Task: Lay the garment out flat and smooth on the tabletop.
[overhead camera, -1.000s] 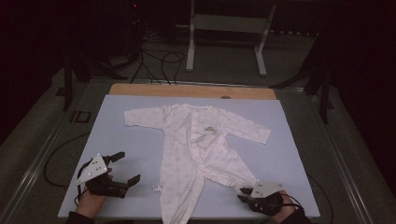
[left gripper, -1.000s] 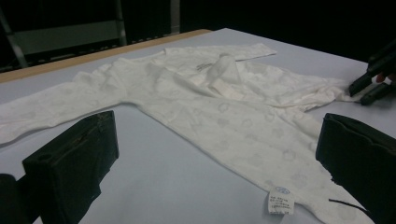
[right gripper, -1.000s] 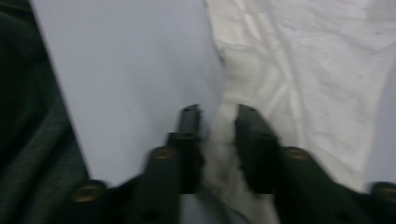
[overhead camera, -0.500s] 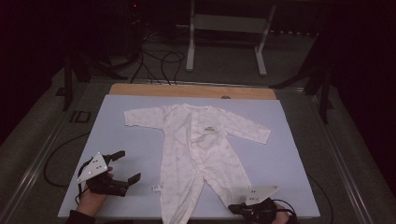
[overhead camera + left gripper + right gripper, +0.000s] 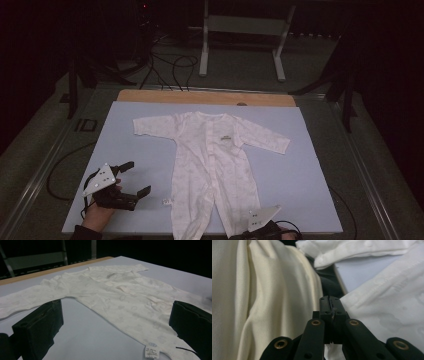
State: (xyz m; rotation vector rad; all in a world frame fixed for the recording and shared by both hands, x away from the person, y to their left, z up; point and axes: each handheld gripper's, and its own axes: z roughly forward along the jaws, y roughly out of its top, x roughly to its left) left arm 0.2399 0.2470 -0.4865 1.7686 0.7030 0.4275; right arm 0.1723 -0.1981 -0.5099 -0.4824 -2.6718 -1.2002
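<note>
A white baby romper (image 5: 210,160) lies face up on the pale blue mat (image 5: 125,140), sleeves spread, legs toward the near edge. My left gripper (image 5: 139,176) rests open on the mat left of the romper's left leg. In the left gripper view its jaws (image 5: 115,332) stand wide apart, nothing between them, with the romper (image 5: 120,295) and its care label (image 5: 152,351) ahead. My right gripper (image 5: 245,234) is at the near edge, at the end of the romper's right leg. Its jaws (image 5: 331,305) are pressed together on the leg fabric (image 5: 387,305).
A wooden strip (image 5: 200,97) borders the mat's far edge. Beyond it stand a metal frame (image 5: 240,45) and loose cables (image 5: 170,65) on the floor. Cream cloth worn by the person (image 5: 262,302) hangs close to the right gripper, just off the table's near edge.
The right gripper moved left and toward the near edge, and the romper's right leg came with it, now lying straighter. The left gripper stayed put.
</note>
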